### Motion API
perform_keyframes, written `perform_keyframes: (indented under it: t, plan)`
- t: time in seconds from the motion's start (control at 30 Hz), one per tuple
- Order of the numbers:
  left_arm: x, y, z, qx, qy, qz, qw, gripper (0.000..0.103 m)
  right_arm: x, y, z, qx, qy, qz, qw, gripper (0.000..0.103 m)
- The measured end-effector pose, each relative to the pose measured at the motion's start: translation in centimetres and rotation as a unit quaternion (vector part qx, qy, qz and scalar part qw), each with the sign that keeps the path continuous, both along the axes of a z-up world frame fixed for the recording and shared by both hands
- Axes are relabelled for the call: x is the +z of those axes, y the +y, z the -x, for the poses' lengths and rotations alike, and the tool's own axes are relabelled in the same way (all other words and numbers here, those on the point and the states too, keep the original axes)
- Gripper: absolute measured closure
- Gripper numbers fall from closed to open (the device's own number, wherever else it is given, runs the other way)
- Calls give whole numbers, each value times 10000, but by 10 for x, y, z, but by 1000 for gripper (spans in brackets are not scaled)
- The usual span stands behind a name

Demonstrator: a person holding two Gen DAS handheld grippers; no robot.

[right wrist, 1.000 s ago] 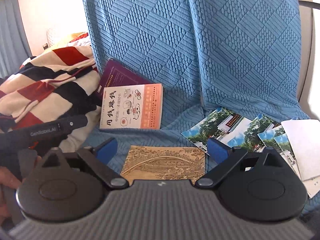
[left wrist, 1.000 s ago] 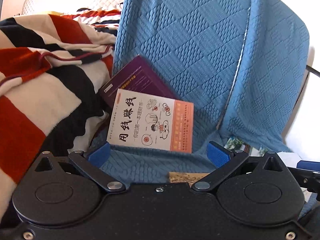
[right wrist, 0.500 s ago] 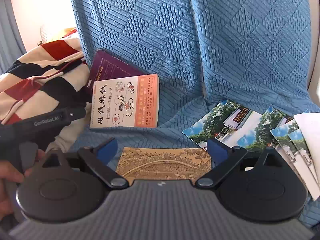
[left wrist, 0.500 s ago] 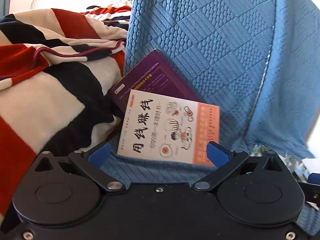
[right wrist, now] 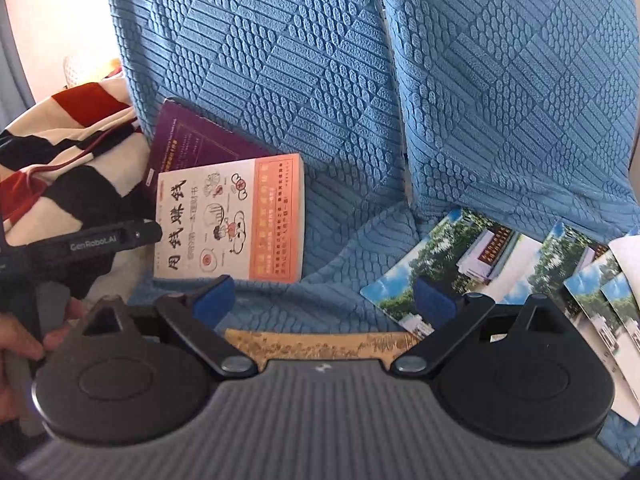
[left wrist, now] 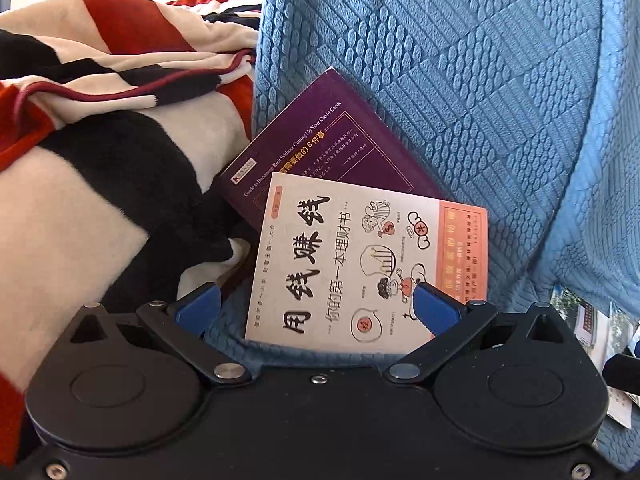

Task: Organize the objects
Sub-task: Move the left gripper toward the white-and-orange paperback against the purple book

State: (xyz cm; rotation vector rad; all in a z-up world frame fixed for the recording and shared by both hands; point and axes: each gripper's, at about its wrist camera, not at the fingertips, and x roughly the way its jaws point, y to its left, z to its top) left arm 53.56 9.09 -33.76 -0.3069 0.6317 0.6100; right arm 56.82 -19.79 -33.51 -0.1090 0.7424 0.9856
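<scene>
A white and orange book [left wrist: 360, 264] [right wrist: 232, 228] lies on the blue-covered seat, partly over a purple book [left wrist: 320, 140] [right wrist: 188, 148] that leans against the backrest. My left gripper [left wrist: 316, 308] is open, its blue fingertips [left wrist: 200, 304] straddling the white book's near edge without closing on it. My right gripper [right wrist: 324, 300] is open above a brown picture card [right wrist: 320, 346]. Several photo postcards [right wrist: 452, 264] lie spread at the right. The left gripper's body [right wrist: 92, 240] shows in the right wrist view, held by a hand [right wrist: 16, 340].
A striped red, black and cream blanket [left wrist: 80, 160] [right wrist: 60, 152] is heaped at the left, against the books. The blue quilted cover [left wrist: 460, 80] [right wrist: 280, 60] drapes the backrest and seat. A white sheet [right wrist: 628, 252] overlaps the postcards at the far right.
My left gripper has moved forward toward the white and orange book, which now sits between its fingertips. My right gripper has advanced too, so the brown card is mostly hidden under it.
</scene>
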Motion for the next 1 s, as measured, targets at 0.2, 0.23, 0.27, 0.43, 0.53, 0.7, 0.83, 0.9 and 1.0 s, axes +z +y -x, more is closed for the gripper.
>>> perform_keyframes:
  t: [0.2,0.23,0.27,0.43,0.53,0.7,0.83,0.9,1.0]
  plan:
    - [-5,15,-20,-95,125,4,9999,0,-9,23,-14,83,141,-58,9998,6]
    - [-7,19,-24,-93,176,37,9998,0,-11,27,-16,106,154,-56,9998,6]
    - [-10,23,-27,-107,230,71,9997,0,-13,31,-18,134,155,-49,9998,6]
    - [-27,42,-46,-184,569,229,9979,0,-27,56,-30,273,297,-26,9992,6]
    - [-36,59,-52,-150,636,487,9967,0,-35,70,-37,333,394,6,9987,6]
    - [-43,71,-60,-265,563,828,9946,1,-49,90,-47,458,572,35,9973,6]
    - [-50,76,-65,-330,650,968,9926,0,-58,102,-56,528,710,12,9961,6]
    - [-51,81,-65,-329,584,1093,9917,0,-62,107,-60,553,810,-32,9952,6]
    - [-54,86,-65,-340,494,1316,9895,0,-67,114,-66,625,951,-91,9935,6]
